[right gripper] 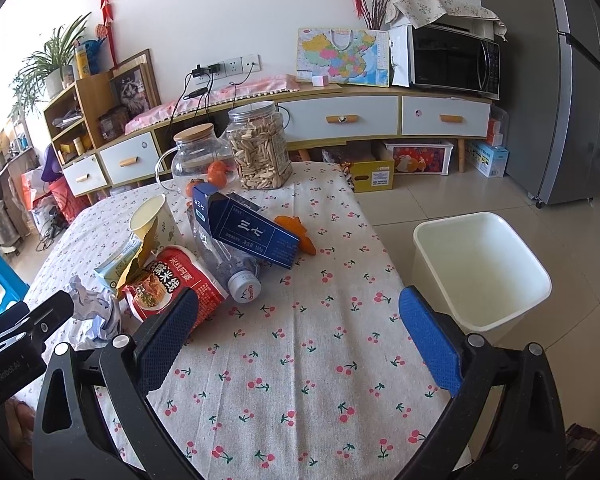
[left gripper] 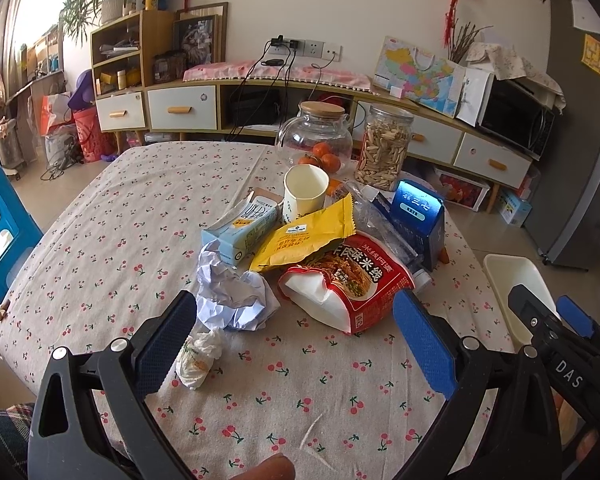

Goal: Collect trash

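Observation:
A pile of trash lies on the cherry-print table: a red noodle bag, a yellow wrapper, a light blue carton, crumpled paper, a small white wad, a paper cup, a blue box and a crushed plastic bottle. My left gripper is open and empty, just in front of the paper and noodle bag. My right gripper is open and empty over bare cloth, with the noodle bag by its left finger.
A white bin stands on the floor right of the table. A glass teapot, oranges and a jar of seeds sit at the table's far side. A blue stool stands to the left. A sideboard lines the wall.

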`<state>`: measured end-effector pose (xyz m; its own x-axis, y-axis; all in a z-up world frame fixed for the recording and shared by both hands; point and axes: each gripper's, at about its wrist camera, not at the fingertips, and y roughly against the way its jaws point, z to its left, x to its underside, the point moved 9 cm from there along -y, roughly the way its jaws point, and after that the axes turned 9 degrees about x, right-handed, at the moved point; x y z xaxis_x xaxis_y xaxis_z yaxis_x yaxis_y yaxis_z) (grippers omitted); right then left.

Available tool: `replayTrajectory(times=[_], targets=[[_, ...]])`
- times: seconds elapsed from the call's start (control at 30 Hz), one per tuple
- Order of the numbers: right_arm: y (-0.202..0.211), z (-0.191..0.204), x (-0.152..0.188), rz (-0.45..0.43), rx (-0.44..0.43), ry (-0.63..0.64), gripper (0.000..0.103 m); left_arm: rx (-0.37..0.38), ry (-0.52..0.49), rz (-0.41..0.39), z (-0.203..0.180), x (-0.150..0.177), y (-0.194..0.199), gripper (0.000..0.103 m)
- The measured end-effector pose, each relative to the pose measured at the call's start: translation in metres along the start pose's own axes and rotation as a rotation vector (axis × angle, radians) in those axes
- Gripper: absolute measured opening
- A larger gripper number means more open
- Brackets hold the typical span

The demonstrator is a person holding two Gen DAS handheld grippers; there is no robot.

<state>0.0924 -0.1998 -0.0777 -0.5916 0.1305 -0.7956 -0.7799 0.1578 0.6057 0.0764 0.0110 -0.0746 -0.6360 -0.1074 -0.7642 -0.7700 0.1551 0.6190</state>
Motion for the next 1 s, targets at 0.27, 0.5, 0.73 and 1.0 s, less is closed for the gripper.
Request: replayTrajectory(times=[0.27, 0.5, 0.73, 1.0], targets=[[0.008, 0.004, -0.003, 0.034, -0.001, 0.028, 0.096, -0.021, 0.040, 0.032, 0.018, -0.005, -0.002, 0.096], [0.024, 0.012, -0.068, -0.028, -0.063, 0.108, 0.096, 0.061, 0.195, -0.004, 0.051, -0.057, 0.010, 0.096], [-0.022, -0.008, -0.098, -0.008, -0.086, 0.033, 0.096, 0.102, -0.028, 0.192, 0.026, -0.064, -0.046, 0.096], [-0.056, -0.015, -0.088, 0.102, -0.082, 0.019, 0.096, -0.016, -0.227, 0.261, -0.002, -0.039, -0.108, 0.096]])
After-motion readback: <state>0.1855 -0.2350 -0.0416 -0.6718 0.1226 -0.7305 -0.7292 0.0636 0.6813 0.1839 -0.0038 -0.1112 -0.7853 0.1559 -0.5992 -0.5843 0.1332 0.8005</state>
